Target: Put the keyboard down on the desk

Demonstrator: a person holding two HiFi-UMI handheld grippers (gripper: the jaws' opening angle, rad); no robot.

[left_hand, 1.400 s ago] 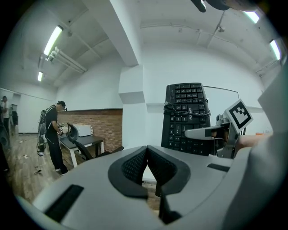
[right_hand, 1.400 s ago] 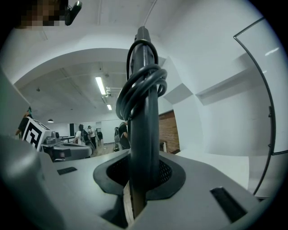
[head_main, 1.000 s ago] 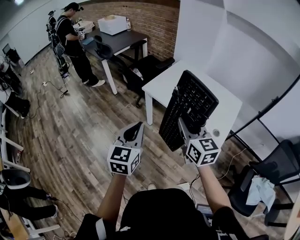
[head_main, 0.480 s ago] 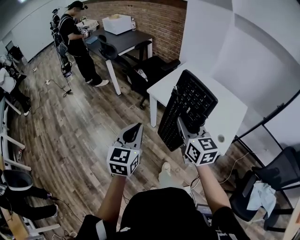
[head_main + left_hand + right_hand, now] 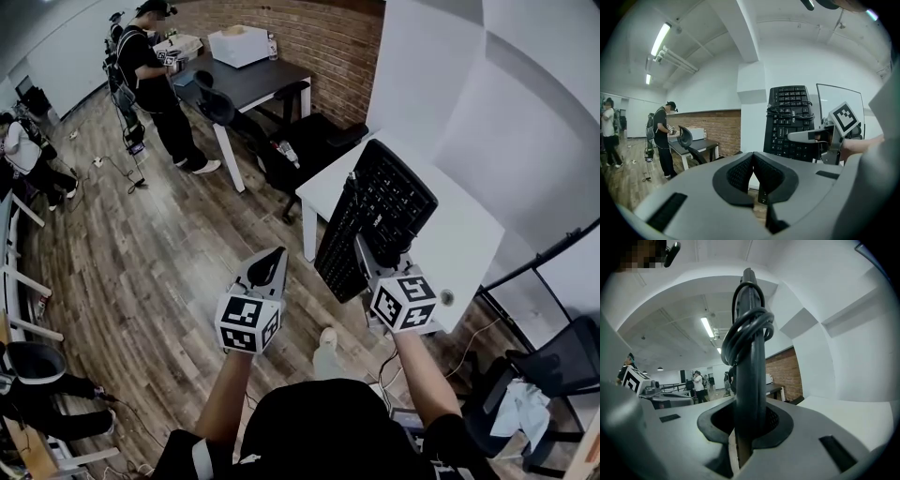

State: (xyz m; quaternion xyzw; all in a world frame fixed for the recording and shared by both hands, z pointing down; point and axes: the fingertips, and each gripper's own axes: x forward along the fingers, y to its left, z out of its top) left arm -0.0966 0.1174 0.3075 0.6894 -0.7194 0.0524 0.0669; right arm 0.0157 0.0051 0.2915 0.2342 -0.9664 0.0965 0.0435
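Note:
A black keyboard with its cable coiled round it hangs upright on edge, held in the air in front of the white desk. My right gripper is shut on its lower edge; in the right gripper view the keyboard stands edge-on between the pads. To the left of the keyboard my left gripper is shut with nothing in it, over the wooden floor. In the left gripper view the keyboard shows at right, keys facing me, beside my closed left gripper.
A dark desk with a white box stands by the brick wall, with black office chairs near it. A person in black stands at the far left. Another chair is at the right, behind the white desk.
Both grippers and the keyboard have come closer to the white desk, which now lies nearer and larger under the keyboard. The grip on the keyboard is unchanged.

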